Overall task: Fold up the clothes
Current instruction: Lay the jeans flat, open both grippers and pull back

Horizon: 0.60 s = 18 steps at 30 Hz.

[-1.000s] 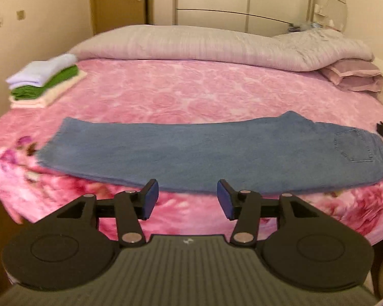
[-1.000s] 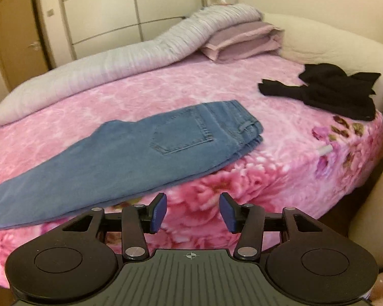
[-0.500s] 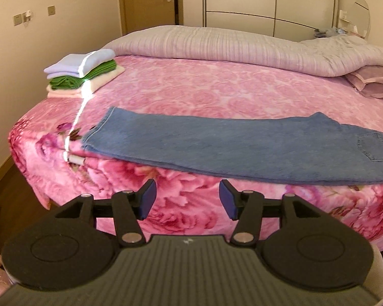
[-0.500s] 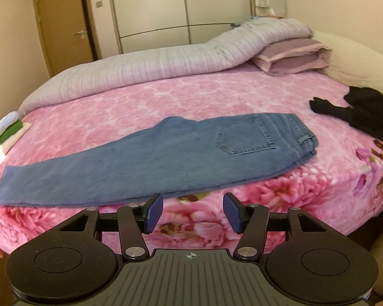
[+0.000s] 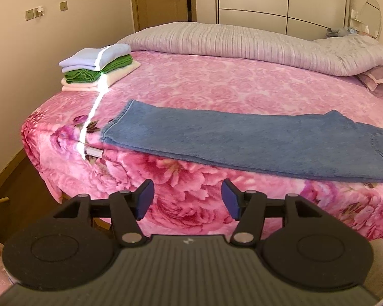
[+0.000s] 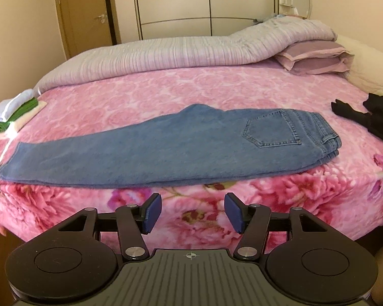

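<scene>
- Along the bed's (image 6: 306,199) near edge, jeans (image 6: 166,150) lie folded lengthwise, probably ready for a crosswise fold.
- Left claw (image 5: 187,199) and right claw (image 6: 192,213) hang short of the jeans, both opening, empty.

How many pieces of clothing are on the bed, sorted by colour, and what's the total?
Blue denim: 1, the jeans laid flat along the near edge
Black: 1, the crumpled black garment; it may be more than one piece
Pale blue: 1, top of the folded stack
Green: 1, middle of the stack
Cream: 1, bottom of the stack
Total: 5
</scene>
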Available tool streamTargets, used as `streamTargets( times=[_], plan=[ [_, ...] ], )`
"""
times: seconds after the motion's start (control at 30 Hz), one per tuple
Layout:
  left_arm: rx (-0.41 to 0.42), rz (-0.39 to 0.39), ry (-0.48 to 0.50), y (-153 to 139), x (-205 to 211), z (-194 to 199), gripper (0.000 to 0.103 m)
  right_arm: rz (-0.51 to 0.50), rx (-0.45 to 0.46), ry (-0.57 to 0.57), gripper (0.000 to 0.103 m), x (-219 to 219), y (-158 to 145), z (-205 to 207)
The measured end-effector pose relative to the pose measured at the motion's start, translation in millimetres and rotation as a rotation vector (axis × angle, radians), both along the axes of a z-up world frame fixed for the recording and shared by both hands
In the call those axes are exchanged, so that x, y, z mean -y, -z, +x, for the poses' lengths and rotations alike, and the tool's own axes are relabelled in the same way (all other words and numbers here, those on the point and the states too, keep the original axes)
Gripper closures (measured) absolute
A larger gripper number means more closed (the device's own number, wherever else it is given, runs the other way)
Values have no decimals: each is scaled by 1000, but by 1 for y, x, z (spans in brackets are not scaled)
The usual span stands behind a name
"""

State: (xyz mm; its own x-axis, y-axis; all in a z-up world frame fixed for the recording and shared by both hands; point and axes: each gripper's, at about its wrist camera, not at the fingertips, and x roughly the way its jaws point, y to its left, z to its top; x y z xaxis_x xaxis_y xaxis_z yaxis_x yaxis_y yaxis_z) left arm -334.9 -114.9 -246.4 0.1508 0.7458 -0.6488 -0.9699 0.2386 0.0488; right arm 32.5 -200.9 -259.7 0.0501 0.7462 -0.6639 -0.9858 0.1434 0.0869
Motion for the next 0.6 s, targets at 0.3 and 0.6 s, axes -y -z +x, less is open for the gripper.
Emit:
streamTargets(
  times=[0.3, 0.6],
  plan=[
    [-21, 26, -10, -4, 6, -2, 49, 10, -11, -2, 44, 4, 0, -2],
    [-39, 34, -19, -7, 9, -5, 49, 1, -22, -16, 44, 5, 3, -6]
  ],
)
